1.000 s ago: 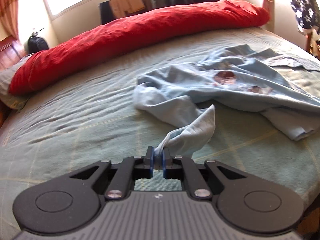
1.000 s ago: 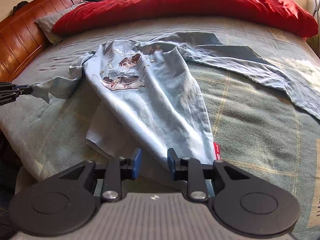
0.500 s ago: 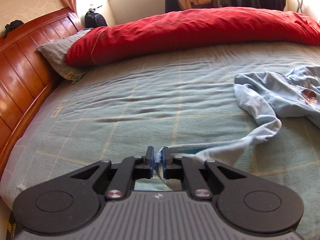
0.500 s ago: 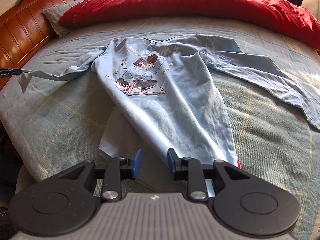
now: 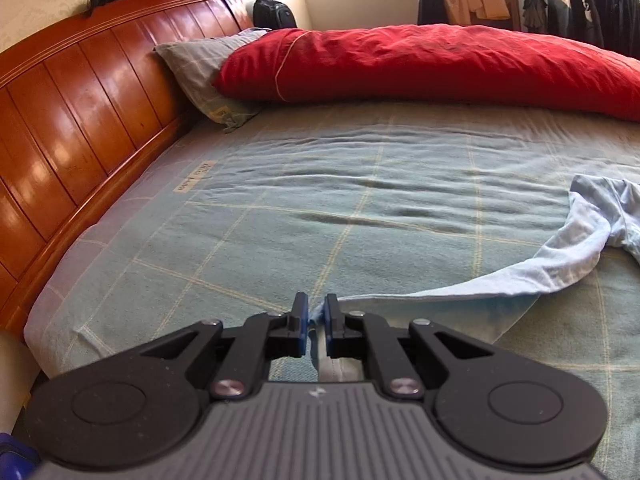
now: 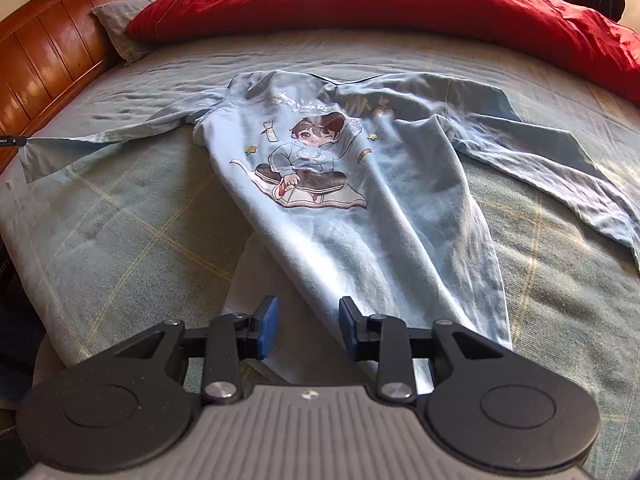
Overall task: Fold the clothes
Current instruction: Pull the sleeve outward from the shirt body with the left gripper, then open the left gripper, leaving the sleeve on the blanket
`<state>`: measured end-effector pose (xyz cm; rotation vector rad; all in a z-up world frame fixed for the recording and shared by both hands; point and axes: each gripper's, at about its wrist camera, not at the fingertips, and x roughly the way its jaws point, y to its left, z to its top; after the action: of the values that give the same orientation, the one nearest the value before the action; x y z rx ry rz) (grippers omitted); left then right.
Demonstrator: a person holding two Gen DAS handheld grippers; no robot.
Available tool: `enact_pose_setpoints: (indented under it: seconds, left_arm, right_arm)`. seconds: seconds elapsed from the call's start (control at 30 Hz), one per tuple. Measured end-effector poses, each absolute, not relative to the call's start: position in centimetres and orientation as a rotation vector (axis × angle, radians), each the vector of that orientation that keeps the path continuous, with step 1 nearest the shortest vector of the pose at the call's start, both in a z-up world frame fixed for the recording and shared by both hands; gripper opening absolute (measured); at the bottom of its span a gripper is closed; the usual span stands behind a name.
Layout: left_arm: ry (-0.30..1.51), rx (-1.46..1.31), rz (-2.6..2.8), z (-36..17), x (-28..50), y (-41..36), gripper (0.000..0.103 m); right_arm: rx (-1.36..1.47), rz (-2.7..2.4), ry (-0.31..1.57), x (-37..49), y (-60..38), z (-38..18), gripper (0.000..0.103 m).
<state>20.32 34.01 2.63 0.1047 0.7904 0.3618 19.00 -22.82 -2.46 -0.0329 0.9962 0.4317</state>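
A light blue long-sleeved shirt (image 6: 360,208) with a cartoon print lies face up on the bed, its hem towards my right gripper. My left gripper (image 5: 316,326) is shut on the cuff of the shirt's left sleeve (image 5: 520,276) and holds it stretched out towards the headboard side; the sleeve also shows in the right wrist view (image 6: 100,138). My right gripper (image 6: 307,330) is open and empty, just above the shirt's hem. The other sleeve (image 6: 560,168) lies spread to the right.
The bed has a green checked sheet (image 5: 280,220). A long red duvet roll (image 5: 420,64) and a grey pillow (image 5: 192,64) lie at the far side. A wooden headboard (image 5: 80,120) runs along the left. Clothes hang behind the bed (image 5: 560,0).
My left gripper has pulled the sleeve out to the left, towards the headboard, and the sleeve now lies straight. The shirt body has spread flatter. My right gripper stayed open over the hem.
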Motion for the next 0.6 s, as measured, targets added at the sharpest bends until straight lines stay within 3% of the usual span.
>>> enact_pose_setpoints:
  seconds: [0.3, 0.6]
  left_arm:
    - [0.698, 0.076, 0.337, 5.5, 20.6, 34.7, 0.006]
    - [0.863, 0.241, -0.016, 1.0, 15.7, 24.9, 0.006]
  right_arm:
    - [-0.044, 0.44, 0.996, 19.7, -21.5, -2.2, 0.038]
    - [-0.054, 0.455, 1.008, 20.4, -20.6, -2.6, 0.041]
